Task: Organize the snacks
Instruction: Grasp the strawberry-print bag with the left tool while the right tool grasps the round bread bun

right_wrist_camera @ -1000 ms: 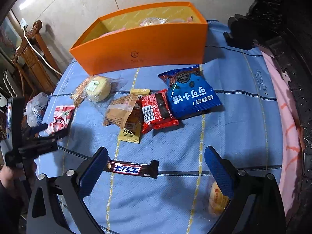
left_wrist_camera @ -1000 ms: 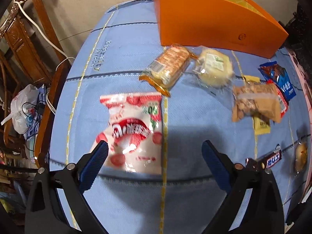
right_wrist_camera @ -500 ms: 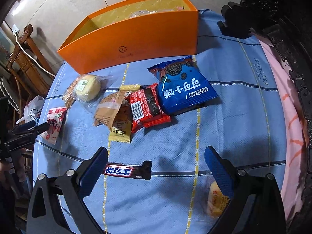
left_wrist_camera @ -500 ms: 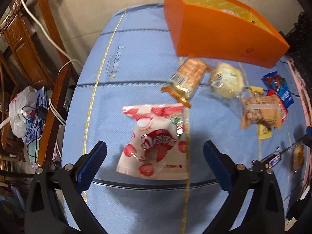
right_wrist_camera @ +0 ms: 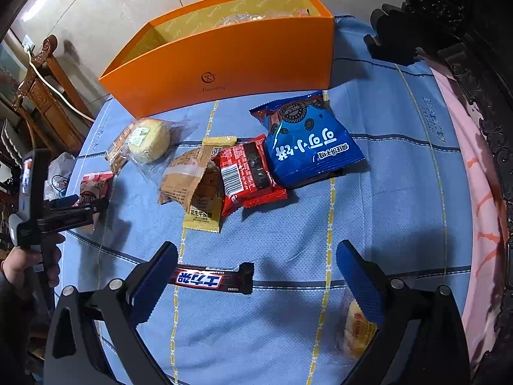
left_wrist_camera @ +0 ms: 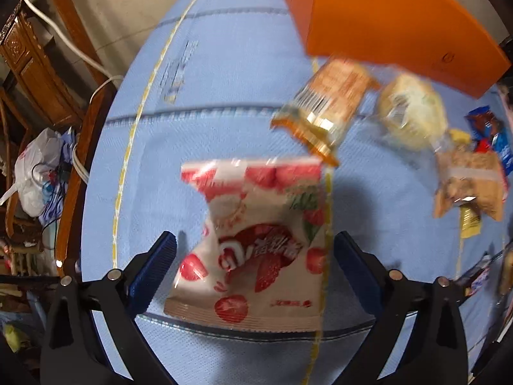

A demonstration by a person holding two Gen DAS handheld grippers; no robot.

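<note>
While the wide-open, empty left gripper (left_wrist_camera: 255, 261) straddles the crinkly red-and-white strawberry snack packet (left_wrist_camera: 256, 240), closing on it looks next, with the right gripper (right_wrist_camera: 256, 272) likewise open and empty.

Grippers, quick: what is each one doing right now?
Left gripper: open, jaws either side of the strawberry pack, not holding it.
Right gripper: open, empty, above the chocolate bar.

Both wrist views look steeply down, sharing the orange box (right_wrist_camera: 231, 64).
</note>
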